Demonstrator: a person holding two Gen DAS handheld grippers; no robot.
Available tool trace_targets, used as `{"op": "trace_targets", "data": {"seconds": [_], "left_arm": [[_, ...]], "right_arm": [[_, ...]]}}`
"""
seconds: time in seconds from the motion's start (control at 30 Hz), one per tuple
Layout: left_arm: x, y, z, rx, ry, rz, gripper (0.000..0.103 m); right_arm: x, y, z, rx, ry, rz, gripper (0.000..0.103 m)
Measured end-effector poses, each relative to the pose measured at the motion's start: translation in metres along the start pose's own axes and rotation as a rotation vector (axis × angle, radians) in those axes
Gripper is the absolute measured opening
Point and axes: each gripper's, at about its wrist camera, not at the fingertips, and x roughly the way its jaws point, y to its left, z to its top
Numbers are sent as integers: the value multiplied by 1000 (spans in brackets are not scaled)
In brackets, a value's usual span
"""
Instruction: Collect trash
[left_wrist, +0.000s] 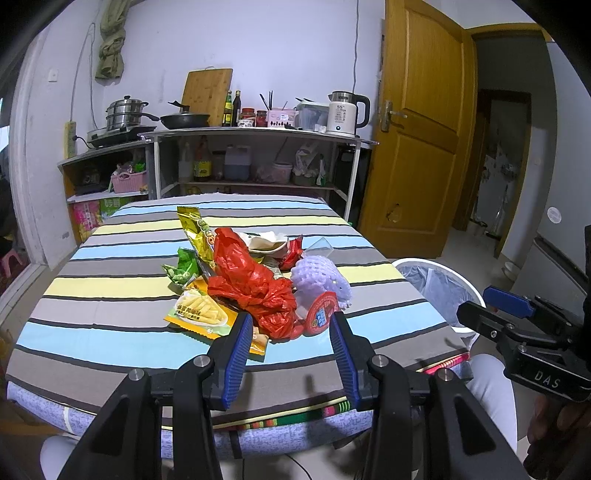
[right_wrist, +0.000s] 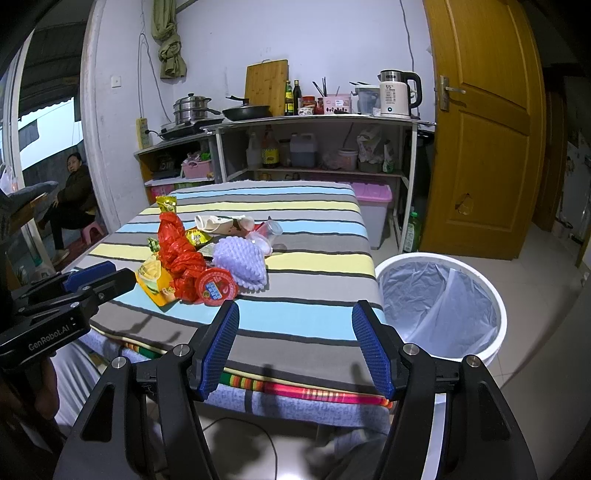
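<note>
A: Trash, a heap of crumpled wrappers and packaging (left_wrist: 255, 280), lies on the striped cloth-covered table (left_wrist: 110, 295), about the middle of its near half. What is in it?

B: A crumpled red plastic bag (left_wrist: 255, 284) sits at the centre. Left of it lie a yellow snack packet printed with pale sticks (left_wrist: 201, 312) and a small green wrapper (left_wrist: 183, 267); behind stands a gold foil packet (left_wrist: 197, 230). On the right is a lilac foam fruit net (left_wrist: 321, 280), with a round red foil lid (left_wrist: 320, 314) at its near edge. A clear plastic cup (right_wrist: 269, 230) lies on its side at the far end, beside a crumpled cream paper bag (right_wrist: 218, 223).

A: And the grippers?

B: The left gripper (left_wrist: 291, 332) hangs just short of the heap, its blue ribbed pads (left_wrist: 238, 354) well apart and gripping nothing; the red bag and the lid show through the gap. The right gripper (right_wrist: 295, 325) is likewise spread wide and empty, over the near right part of the table, with the heap to its far left.

A: Where is the bin?

B: A round white bin lined with a pale translucent bag (right_wrist: 439, 306) stands on the tiled floor just beside the table's right edge. A person (right_wrist: 72, 192) sits on a low pink stool (right_wrist: 92, 232) at the far left.
</note>
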Motion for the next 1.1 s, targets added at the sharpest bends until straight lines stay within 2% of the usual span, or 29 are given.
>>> {"op": "trace_targets", "data": {"seconds": [1.1], "left_arm": [[6, 6, 0, -29, 11, 10, 43]], "right_arm": [[1, -1, 3, -6, 4, 4, 64]]}}
